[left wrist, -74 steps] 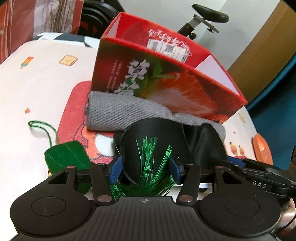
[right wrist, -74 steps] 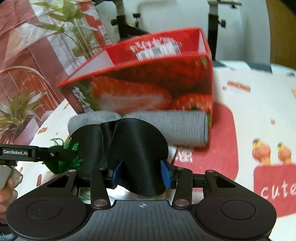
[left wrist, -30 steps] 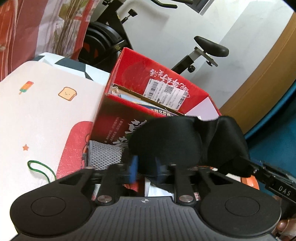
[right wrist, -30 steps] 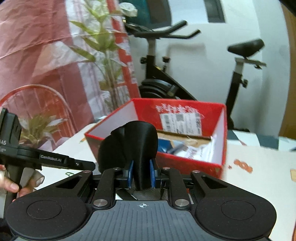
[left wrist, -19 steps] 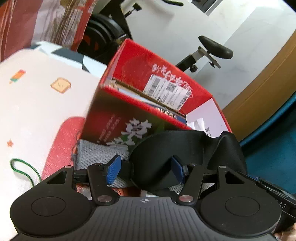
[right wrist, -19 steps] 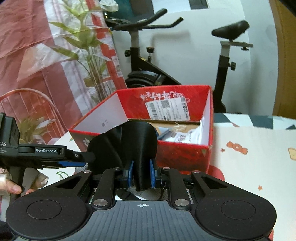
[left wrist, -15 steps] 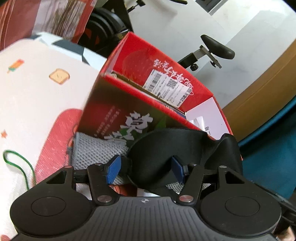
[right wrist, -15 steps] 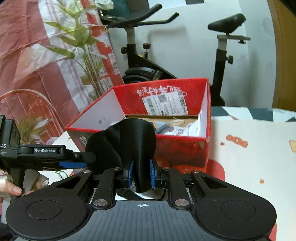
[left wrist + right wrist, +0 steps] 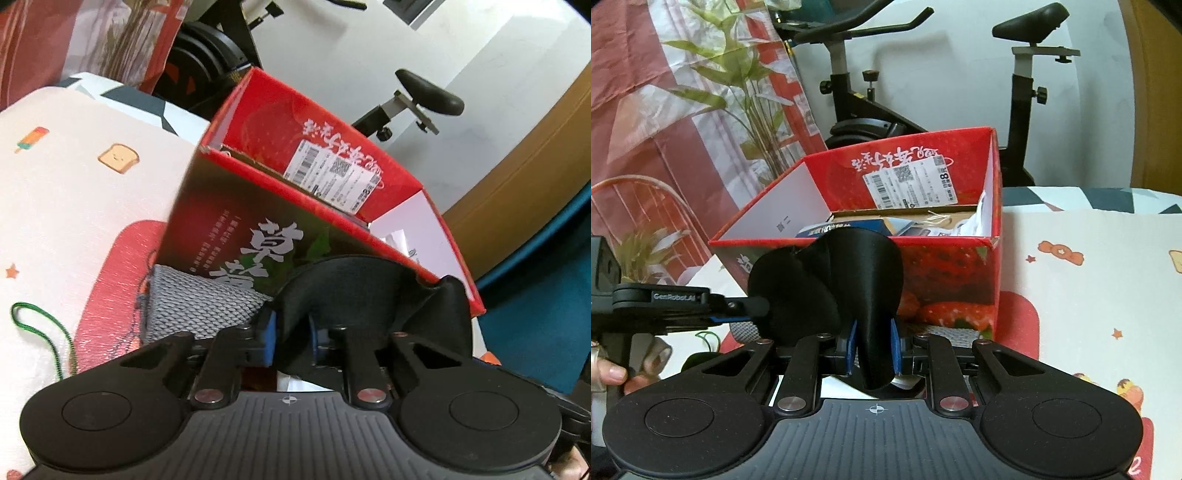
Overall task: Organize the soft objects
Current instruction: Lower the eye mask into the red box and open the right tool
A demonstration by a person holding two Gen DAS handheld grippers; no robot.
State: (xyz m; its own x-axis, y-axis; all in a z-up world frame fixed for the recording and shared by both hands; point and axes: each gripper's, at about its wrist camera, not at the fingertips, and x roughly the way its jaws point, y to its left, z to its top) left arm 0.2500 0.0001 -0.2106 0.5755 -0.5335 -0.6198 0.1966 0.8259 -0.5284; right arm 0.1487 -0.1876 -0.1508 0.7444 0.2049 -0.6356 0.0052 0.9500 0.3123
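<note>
A soft black satin eye mask (image 9: 354, 291) was held up in front of the near wall of an open red cardboard box printed with strawberries (image 9: 236, 229), one end in each gripper. The left gripper (image 9: 290, 334) had just been closing, and its blue pads (image 9: 269, 338) were seen pinched narrowly on a fold of the mask. The right gripper (image 9: 871, 345) was likewise clamped narrow on the mask's other end (image 9: 864, 280), the fabric bunched between its blue pads (image 9: 894, 345). The mask was not yet inside the box; it hung at the height of the near rim. A rolled grey knitted cloth (image 9: 195, 306) lay on the white cartoon-printed mat (image 9: 74, 206), touching the foot of the box. A green cord loop (image 9: 40, 328) lay apart on the mat. Papers and packets were visible inside the box (image 9: 923, 225).
</note>
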